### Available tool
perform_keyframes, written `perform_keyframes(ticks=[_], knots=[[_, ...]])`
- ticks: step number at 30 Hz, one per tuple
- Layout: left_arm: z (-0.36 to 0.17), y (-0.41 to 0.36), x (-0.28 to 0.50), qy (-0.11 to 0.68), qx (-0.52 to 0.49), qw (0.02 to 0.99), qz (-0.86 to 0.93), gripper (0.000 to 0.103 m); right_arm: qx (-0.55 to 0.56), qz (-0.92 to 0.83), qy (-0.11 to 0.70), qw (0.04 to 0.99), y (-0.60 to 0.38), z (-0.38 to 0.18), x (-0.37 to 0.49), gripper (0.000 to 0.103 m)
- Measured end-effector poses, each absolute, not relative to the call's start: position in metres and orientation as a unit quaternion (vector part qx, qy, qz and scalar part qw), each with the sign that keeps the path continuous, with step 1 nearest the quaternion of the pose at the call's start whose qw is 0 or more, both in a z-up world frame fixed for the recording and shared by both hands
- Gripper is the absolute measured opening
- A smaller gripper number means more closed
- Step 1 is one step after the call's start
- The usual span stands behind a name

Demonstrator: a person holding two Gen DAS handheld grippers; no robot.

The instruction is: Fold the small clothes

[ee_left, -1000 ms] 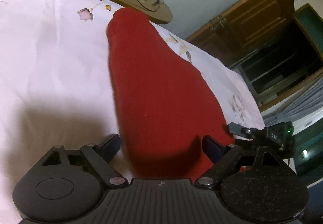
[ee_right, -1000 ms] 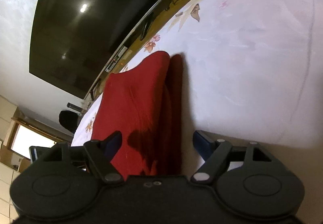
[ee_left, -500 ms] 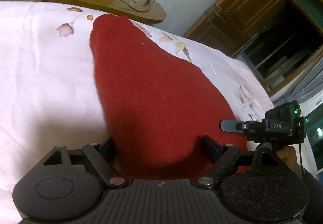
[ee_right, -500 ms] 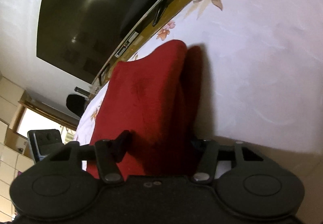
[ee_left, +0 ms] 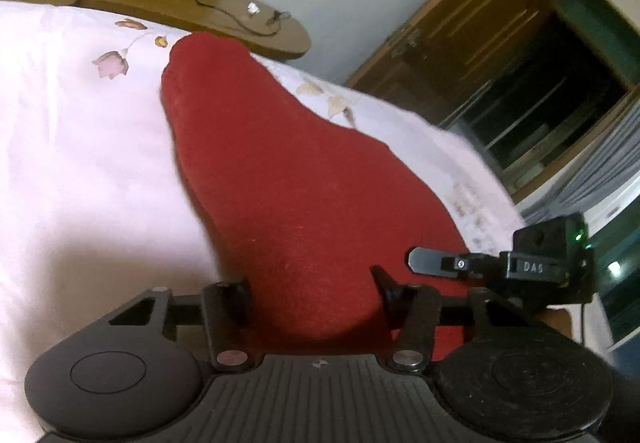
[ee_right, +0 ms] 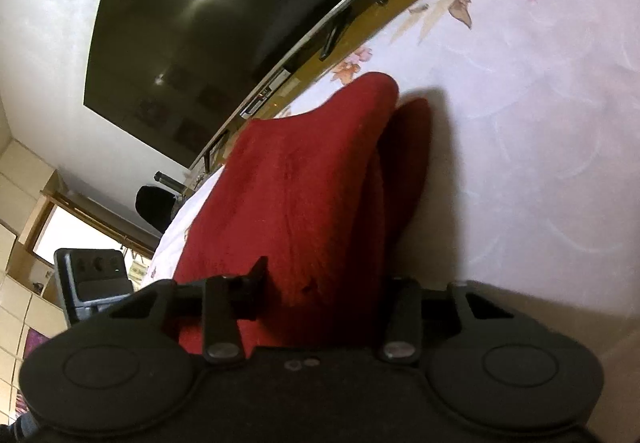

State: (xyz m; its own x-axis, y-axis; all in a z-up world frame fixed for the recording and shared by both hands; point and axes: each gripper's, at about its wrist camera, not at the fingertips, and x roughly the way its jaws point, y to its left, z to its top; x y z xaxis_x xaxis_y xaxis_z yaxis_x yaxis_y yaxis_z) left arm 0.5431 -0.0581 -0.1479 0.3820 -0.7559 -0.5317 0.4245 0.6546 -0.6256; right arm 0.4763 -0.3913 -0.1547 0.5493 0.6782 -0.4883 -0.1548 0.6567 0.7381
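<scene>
A small red garment [ee_left: 280, 171] lies on a white bedsheet [ee_left: 72, 147] with flower prints. My left gripper [ee_left: 314, 289] is shut on its near edge, the cloth bunched between the fingers. In the right wrist view the same red garment [ee_right: 296, 187] is lifted, with a lower red layer [ee_right: 408, 147] beneath it. My right gripper [ee_right: 328, 291] is shut on the near edge of that cloth. The right gripper also shows at the right of the left wrist view [ee_left: 424, 263].
A wooden shelf [ee_left: 224, 19] with cables and a remote runs behind the bed. A dark television [ee_right: 216, 23] hangs above it. A wooden wardrobe [ee_left: 500, 55] stands to the right. The bedsheet [ee_right: 540, 123] spreads to the right of the garment.
Both grippers have closed from open onto the near edge of the red garment. The cloth's near edge has risen off the sheet.
</scene>
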Motion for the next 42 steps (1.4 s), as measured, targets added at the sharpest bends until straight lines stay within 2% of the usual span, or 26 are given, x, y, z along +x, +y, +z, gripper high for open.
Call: perform_keyframes(ticks=[6,15,22,26,27,29,31,35,37,39,42], knots=[[-0.125,-0.031,0.53,0.39,-0.219,0.808,-0.384,0.048,0.304,0.269,0.38,0.831,-0.373,-0.117,0.468,0.04],[-0.086,0.078,0.504,0.369,-0.222,0.824,-0.37,0.048,0.271,0.297,0.369,0.838,-0.279,-0.07,0.464,0.041],[-0.096,0.194,0.486,0.388,-0.237,0.831,-0.321,0.049,0.322,0.323,0.388,0.801,-0.183,-0.099,0.473,0.041],[-0.124,0.239,0.481,0.412,-0.239,0.831,-0.286,0.049,0.335,0.33,0.416,0.779,-0.135,-0.13,0.484,0.041],[-0.139,0.248,0.482,0.43,-0.239,0.832,-0.257,0.059,0.33,0.324,0.423,0.779,-0.127,-0.14,0.487,0.043],[-0.159,0.264,0.476,0.413,-0.289,0.826,-0.253,0.06,0.33,0.284,0.455,0.777,-0.116,-0.166,0.49,0.044],[-0.16,0.272,0.469,0.402,-0.307,0.826,-0.247,0.062,0.352,0.289,0.435,0.777,-0.121,-0.173,0.488,0.044],[-0.138,0.292,0.453,0.375,-0.275,0.861,-0.205,0.07,0.293,0.262,0.426,0.815,-0.13,-0.148,0.482,0.063],[-0.118,0.302,0.453,0.344,-0.264,0.883,-0.179,0.07,0.267,0.241,0.405,0.841,-0.142,-0.129,0.482,0.062],[-0.098,0.297,0.457,0.312,-0.258,0.896,-0.184,0.07,0.242,0.225,0.373,0.867,-0.145,-0.113,0.48,0.044],[-0.079,0.265,0.483,0.297,-0.231,0.901,-0.214,0.07,0.207,0.231,0.343,0.886,-0.125,-0.091,0.491,0.037]])
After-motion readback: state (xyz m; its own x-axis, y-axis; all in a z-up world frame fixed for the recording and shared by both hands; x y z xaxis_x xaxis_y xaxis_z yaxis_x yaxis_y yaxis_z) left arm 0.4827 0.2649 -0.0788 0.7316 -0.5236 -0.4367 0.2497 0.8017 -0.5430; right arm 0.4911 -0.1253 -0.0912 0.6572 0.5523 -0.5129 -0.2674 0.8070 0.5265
